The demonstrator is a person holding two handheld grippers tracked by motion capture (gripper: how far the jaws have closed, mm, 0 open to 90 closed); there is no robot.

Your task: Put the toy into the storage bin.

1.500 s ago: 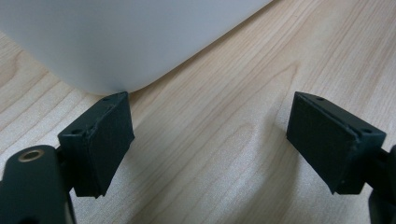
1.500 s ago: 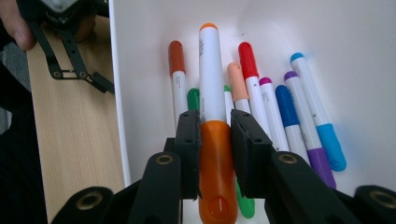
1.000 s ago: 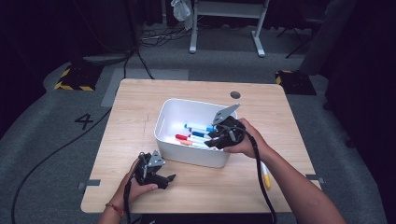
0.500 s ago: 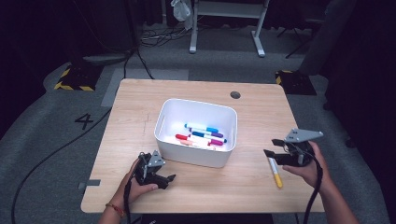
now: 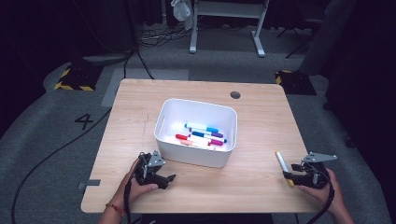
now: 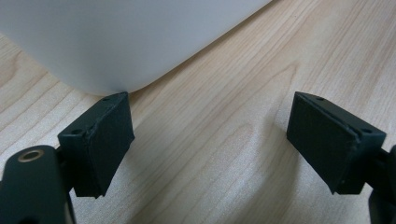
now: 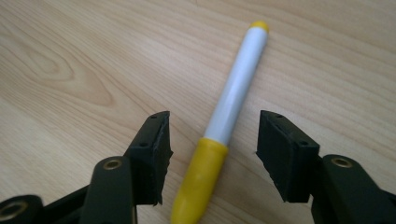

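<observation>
We have several markers (image 5: 203,135) in the white bin (image 5: 164,116); the yellow marker (image 7: 231,112) lies on the table (image 5: 261,121), ungripped between our right gripper's (image 7: 212,140) parted jaws. Our left gripper (image 6: 210,140) rests wide, empty.

Thing: yellow marker (image 7: 232,105) (image 5: 283,165)
Look: white body, fat yellow cap, small yellow tip at the other end
Pose: lying flat on the wood table (image 5: 261,130)
Place: near the right front edge, well apart from the white bin (image 5: 196,154), cap end closest to the person
</observation>
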